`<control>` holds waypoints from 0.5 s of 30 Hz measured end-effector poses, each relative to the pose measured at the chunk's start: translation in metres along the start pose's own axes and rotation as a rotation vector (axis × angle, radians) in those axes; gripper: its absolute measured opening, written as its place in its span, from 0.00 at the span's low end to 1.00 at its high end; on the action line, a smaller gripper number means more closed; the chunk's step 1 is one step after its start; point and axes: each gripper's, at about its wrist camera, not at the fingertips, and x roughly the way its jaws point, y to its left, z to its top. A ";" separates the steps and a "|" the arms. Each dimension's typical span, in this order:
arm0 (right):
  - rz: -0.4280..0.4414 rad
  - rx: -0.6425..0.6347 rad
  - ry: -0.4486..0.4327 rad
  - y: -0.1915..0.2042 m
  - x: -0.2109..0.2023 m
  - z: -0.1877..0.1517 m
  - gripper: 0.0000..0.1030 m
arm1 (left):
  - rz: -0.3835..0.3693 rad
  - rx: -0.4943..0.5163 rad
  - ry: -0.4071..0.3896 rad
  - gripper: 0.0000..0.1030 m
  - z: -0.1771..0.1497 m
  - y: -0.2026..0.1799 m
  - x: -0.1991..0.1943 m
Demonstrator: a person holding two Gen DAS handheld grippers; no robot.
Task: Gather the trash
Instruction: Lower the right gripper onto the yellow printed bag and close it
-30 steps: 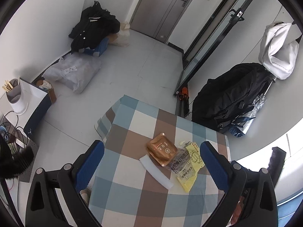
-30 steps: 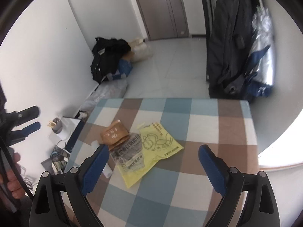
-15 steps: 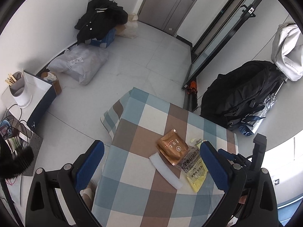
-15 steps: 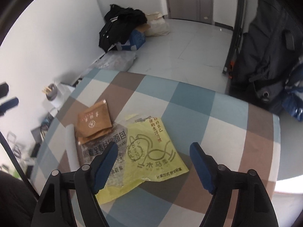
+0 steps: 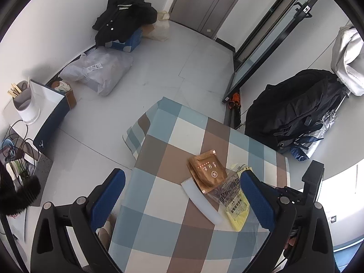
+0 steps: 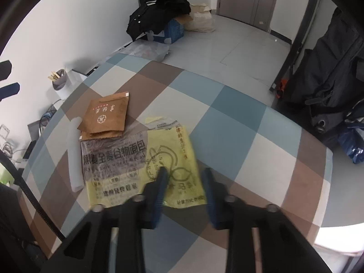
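Checked cloth (image 5: 159,150) covers the table, where I see the trash heaped together: a brown packet (image 6: 107,115) overlapping a clear printed bread wrapper (image 6: 113,157), a yellow wrapper (image 6: 175,159) beside it, and a white strip (image 5: 200,202) along the pile's edge. My right gripper (image 6: 184,177) sits low over the yellow wrapper, jaws narrowed but parted around its near edge. My left gripper (image 5: 182,195) hangs high, jaws spread wide and holding nothing.

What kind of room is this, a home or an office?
Probably a lived-in home, perhaps an entryway. A table with a checked cloth holds food wrappers, a black coat lies heaped on boxes, and a door stands behind.
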 end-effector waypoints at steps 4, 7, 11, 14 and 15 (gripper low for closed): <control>0.007 0.006 0.009 -0.003 -0.004 -0.006 0.06 | 0.007 0.003 0.001 0.97 -0.002 -0.001 0.000; 0.030 0.043 0.009 -0.010 -0.010 -0.011 0.05 | 0.011 -0.002 0.007 0.97 -0.003 -0.001 0.001; 0.047 0.102 -0.005 -0.023 -0.020 -0.016 0.05 | 0.022 0.001 0.014 0.97 -0.006 -0.001 0.003; 0.078 0.158 -0.028 -0.034 -0.032 -0.020 0.05 | 0.040 0.021 0.018 0.97 -0.008 -0.002 0.007; 0.103 0.173 -0.038 -0.038 -0.036 -0.022 0.05 | 0.047 0.025 0.025 0.97 -0.009 -0.002 0.009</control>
